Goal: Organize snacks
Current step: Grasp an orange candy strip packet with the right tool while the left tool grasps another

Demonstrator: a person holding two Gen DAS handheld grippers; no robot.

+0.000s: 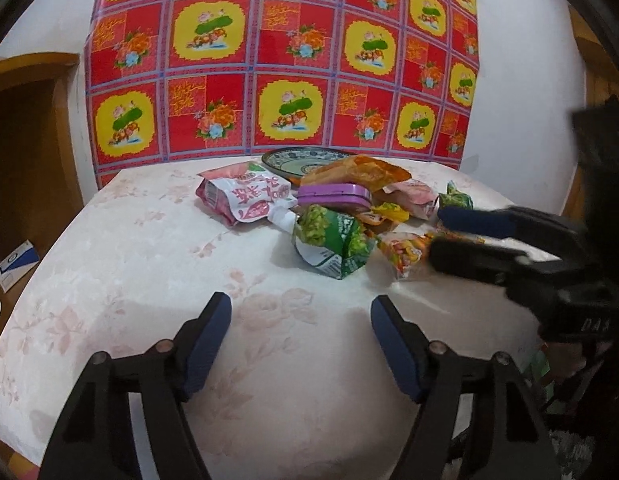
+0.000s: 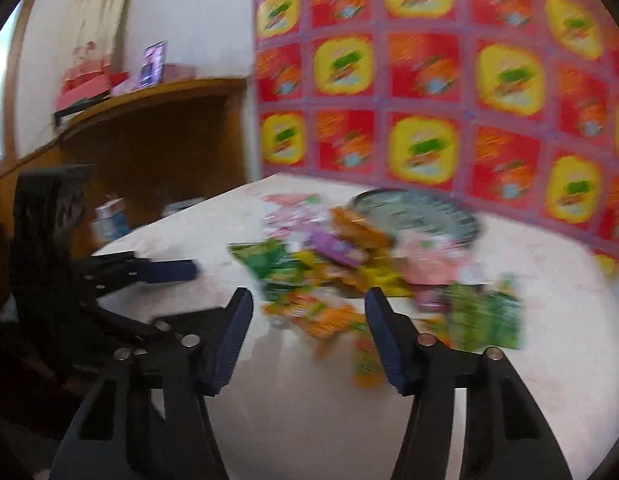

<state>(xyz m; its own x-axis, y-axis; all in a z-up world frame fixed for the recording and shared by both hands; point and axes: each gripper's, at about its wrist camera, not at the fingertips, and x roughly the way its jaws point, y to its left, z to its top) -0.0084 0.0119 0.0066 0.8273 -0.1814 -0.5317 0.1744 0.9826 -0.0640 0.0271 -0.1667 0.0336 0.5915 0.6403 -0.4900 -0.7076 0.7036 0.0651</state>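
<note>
Snack packets (image 1: 341, 216) heaped centre frame on the bench (image 1: 149, 280), in front of a patterned plate (image 1: 297, 162). Left hand-held gripper (image 1: 301, 320) at lower centre, released, nothing between its pads. Right hand-held gripper (image 2: 309, 312) also released, over the pile's near edge; its view is blurred.

Packets (image 1: 333, 246) glossy, crinkled foil-plastic; plate (image 1: 293, 160) glazed ceramic; tabletop (image 1: 149, 264) under smooth, sheeny floral cloth; cabinet (image 2: 157, 136) varnished wood.
</note>
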